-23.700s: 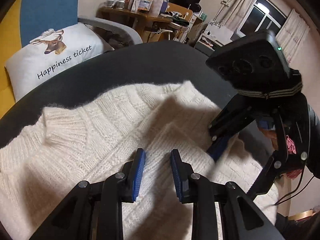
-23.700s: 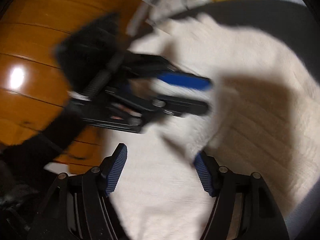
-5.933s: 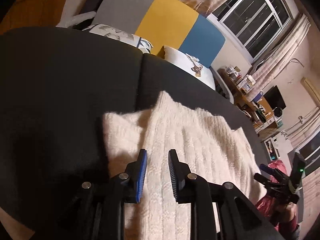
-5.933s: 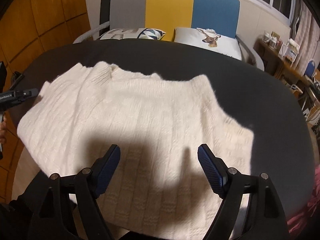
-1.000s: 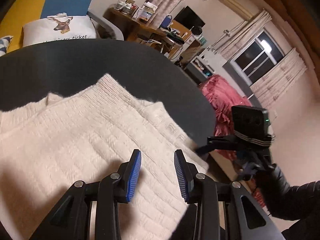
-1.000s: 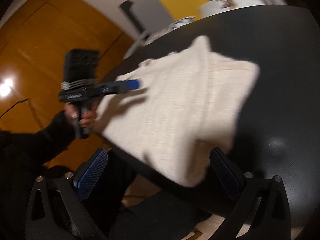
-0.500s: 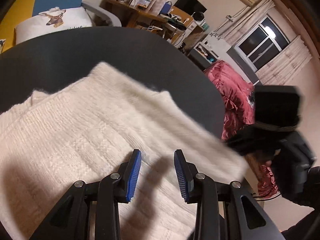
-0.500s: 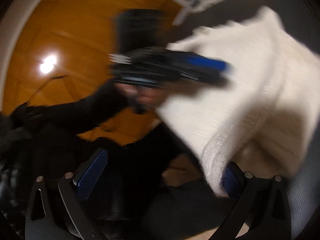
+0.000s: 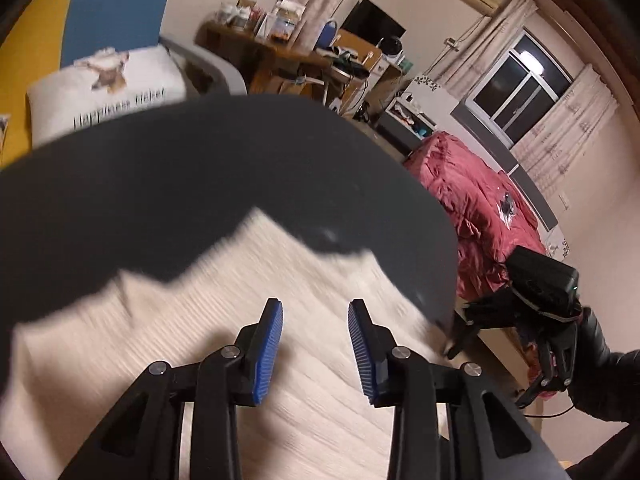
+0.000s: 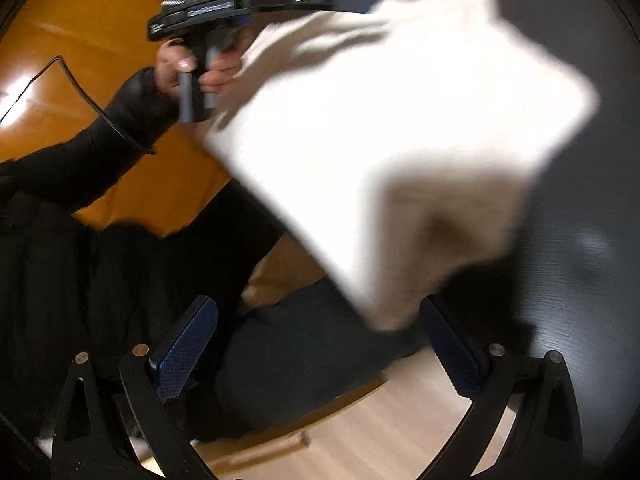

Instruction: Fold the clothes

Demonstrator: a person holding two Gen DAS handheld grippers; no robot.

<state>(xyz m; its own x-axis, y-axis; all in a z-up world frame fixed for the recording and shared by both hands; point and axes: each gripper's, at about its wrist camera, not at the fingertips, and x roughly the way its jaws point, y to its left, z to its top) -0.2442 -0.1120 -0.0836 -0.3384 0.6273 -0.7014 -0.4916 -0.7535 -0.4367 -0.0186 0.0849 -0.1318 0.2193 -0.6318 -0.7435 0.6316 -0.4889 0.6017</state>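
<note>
Sliding toward the table (image 9: 224,168) edge, my folded sweater (image 10: 400,128) has shifted; left gripper (image 9: 315,354) and right gripper (image 10: 320,344) gape empty.

The left gripper (image 9: 315,350) points downward with its blue pads parted and nothing pressed between them. The right gripper (image 10: 316,354) also tilts down, its jaws spread wide and empty. The left hand (image 10: 192,70), in a black sleeve (image 10: 120,120), wraps around its gripper's handle behind the jaws.
</note>
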